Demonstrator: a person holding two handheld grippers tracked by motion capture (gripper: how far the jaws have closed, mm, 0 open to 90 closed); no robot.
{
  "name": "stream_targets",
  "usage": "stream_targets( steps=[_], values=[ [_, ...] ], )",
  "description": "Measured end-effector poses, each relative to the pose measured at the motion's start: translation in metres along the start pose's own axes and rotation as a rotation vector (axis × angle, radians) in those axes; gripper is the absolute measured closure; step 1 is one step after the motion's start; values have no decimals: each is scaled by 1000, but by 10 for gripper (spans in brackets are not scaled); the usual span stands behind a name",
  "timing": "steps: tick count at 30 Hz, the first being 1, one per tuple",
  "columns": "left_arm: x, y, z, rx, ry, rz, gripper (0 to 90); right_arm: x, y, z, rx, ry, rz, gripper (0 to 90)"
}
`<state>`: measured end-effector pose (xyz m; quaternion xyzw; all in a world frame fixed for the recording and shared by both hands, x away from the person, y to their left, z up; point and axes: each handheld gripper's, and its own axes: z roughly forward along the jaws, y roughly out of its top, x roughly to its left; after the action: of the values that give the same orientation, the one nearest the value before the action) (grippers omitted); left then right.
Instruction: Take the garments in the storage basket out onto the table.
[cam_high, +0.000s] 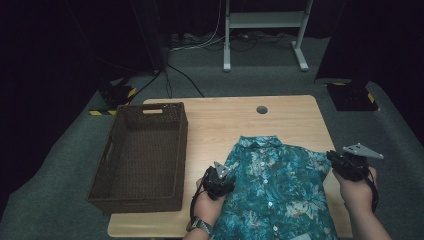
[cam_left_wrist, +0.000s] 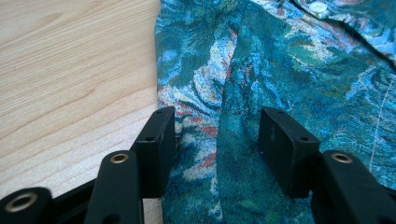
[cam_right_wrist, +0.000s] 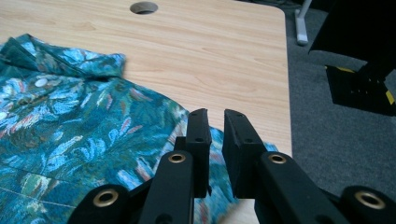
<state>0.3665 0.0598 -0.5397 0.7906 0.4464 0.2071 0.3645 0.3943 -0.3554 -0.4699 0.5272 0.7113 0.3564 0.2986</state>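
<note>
Teal floral shirt (cam_high: 277, 187) lies spread flat on the near right part of the wooden tabletop (cam_high: 225, 125), collar away from me. My left gripper (cam_left_wrist: 217, 135) sits low over its left edge, jaws apart with a fold of cloth between them. My right gripper (cam_right_wrist: 215, 140) hovers at the shirt's right sleeve, jaws nearly together, a narrow gap showing. A brown wicker basket (cam_high: 120, 150) stands at the left.
</note>
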Motion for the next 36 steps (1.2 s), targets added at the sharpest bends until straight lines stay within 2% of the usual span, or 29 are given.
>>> stream_targets(
  steps=[5,9,12,17,21,25,27,29,31,34,36],
  values=[
    [0,0,0,-1,0,-1,464,-6,-15,5,33,-1,18,752],
    [0,0,0,-1,0,-2,464,-11,-31,8,56,-2,56,688],
    [0,0,0,-1,0,-2,464,-14,-42,9,68,24,94,614],
    [0,0,0,-1,1,-3,464,-7,-54,12,85,28,116,560],
    [0,0,0,-1,1,-3,464,-3,-57,16,91,36,128,549],
    [0,0,0,0,1,-3,464,2,-57,25,124,22,139,515],
    [0,0,0,0,-1,-3,464,3,-58,29,122,8,149,517],
    [0,0,0,-1,-2,-4,464,4,-56,30,125,6,156,569],
    [0,-1,0,-2,-2,-4,464,7,-55,32,126,2,131,705],
    [0,-1,0,-3,-1,-6,465,8,-54,33,124,13,127,847],
    [0,-1,0,-3,-1,-6,465,9,-53,32,122,-2,104,864]
  ],
)
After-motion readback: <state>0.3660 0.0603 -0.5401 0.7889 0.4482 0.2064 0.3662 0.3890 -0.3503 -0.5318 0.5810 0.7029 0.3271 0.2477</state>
